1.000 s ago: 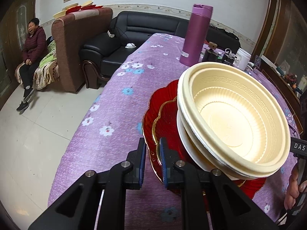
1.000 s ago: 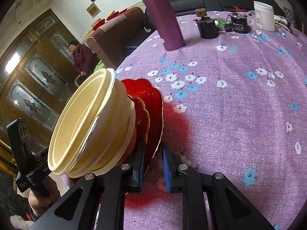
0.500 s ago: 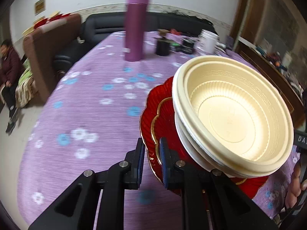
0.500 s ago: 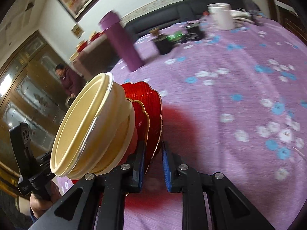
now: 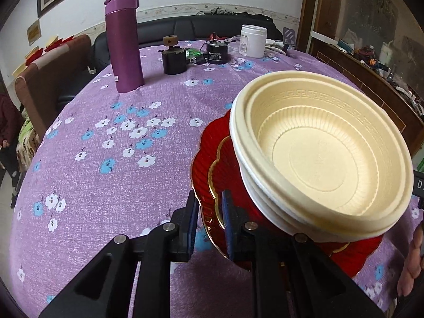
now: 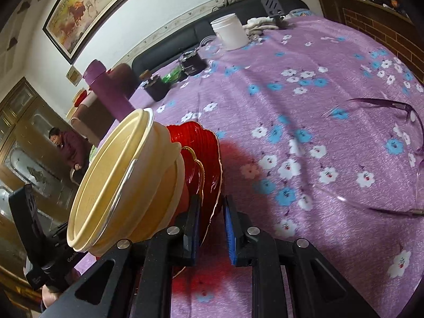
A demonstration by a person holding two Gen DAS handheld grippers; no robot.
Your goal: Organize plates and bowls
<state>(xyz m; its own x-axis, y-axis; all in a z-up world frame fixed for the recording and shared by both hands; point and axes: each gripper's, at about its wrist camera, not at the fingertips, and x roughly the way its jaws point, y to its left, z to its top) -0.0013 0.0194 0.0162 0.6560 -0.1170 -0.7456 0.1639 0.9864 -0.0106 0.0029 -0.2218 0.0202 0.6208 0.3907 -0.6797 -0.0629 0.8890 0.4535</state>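
Swung around since 1 s ago: you've turned the whole stack away from the sofa-side edge toward the far end of the table (image 5: 111, 164), so the purple flask (image 5: 123, 39), the black jar (image 5: 173, 59) and the white tub (image 5: 253, 41) now sit ahead instead of off to the side; grips look unchanged. Your left gripper (image 5: 209, 218) is clamped narrow on the near rim of the red plates (image 5: 212, 159), and your right gripper (image 6: 210, 224) pinches the opposite rim, jaws a bit wider around the fluted edge. You're holding from both sides because the load is top-heavy: 2 grips on the bottom plates stop it tipping or sliding, likely for carrying everything as 1 unit. The stack is held tilted above the purple floral cloth near the near edge; whether it touches the cloth I can't tell, though a red glow falls on the fabric beneath. Looks: 2 translucent red scalloped plates, the smaller inner one gold-trimmed, with nested cream bowls (image 5: 323, 153) on top, ribbed walls, key-pattern band under the rim, at least 2, exact count unclear. A clear dish (image 6: 392, 159) lies toward the right edge.
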